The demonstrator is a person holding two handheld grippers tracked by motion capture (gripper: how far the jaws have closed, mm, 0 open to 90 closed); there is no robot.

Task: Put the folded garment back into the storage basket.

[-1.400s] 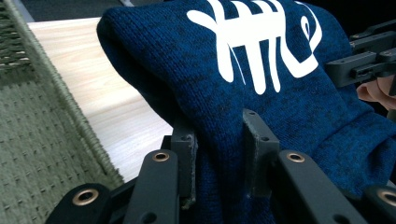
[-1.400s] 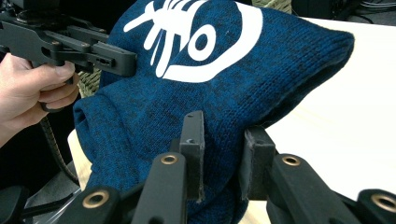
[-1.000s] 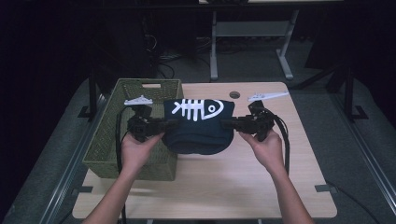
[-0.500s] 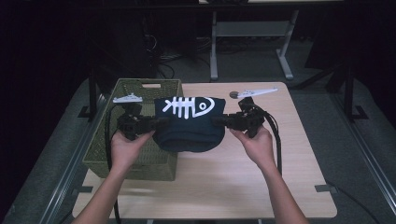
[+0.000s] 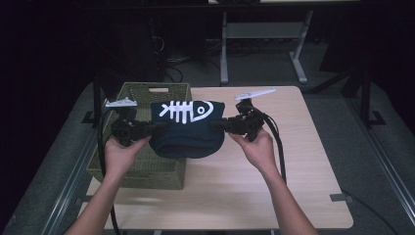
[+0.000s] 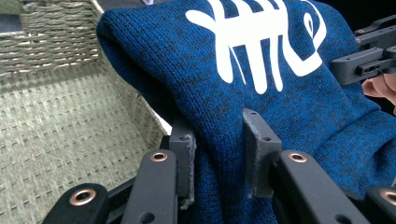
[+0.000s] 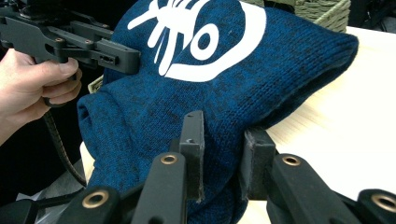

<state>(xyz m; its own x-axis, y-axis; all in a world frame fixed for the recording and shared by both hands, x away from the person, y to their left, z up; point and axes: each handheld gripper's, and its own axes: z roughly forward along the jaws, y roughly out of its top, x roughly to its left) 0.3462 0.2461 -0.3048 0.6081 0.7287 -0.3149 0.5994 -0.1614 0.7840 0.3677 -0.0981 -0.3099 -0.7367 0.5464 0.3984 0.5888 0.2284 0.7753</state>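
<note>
1. Folded dark blue knitted garment with a white fish-skeleton print [image 5: 187, 128]: held up between the two tongs, its left part over the right rim of the basket, its right part over the bare surface near the back edge; the print faces up and the lower fold sags in the middle. In the left gripper view the knit [image 6: 261, 84] bunches between the jaws; in the right gripper view [image 7: 201, 88] the fish head lies uppermost

2. Left tongs [image 5: 155, 128]: black, two-jawed, held level in the person's left hand [image 5: 120, 152] above the basket, pointing right; closed on the left edge of the garment, with fabric pinched between both pads [image 6: 184, 154]. A black cable trails from them toward the front edge

3. Right tongs [image 5: 218, 125]: black, held level in the person's right hand [image 5: 257, 147] above the middle of the surface, pointing left; clamped on the right edge of the garment, pads [image 7: 194, 149] pressing into the knit. A black cable loops down beside the wrist

4. Olive-green woven rectangular basket [image 5: 147, 169]: stands at the left edge of the surface, reaching toward its back left corner, open side up; its woven wall and floor [image 6: 60, 126] lie below the garment

5. Pale wooden surface with rounded corners [image 5: 293, 186]: carries the basket
</note>
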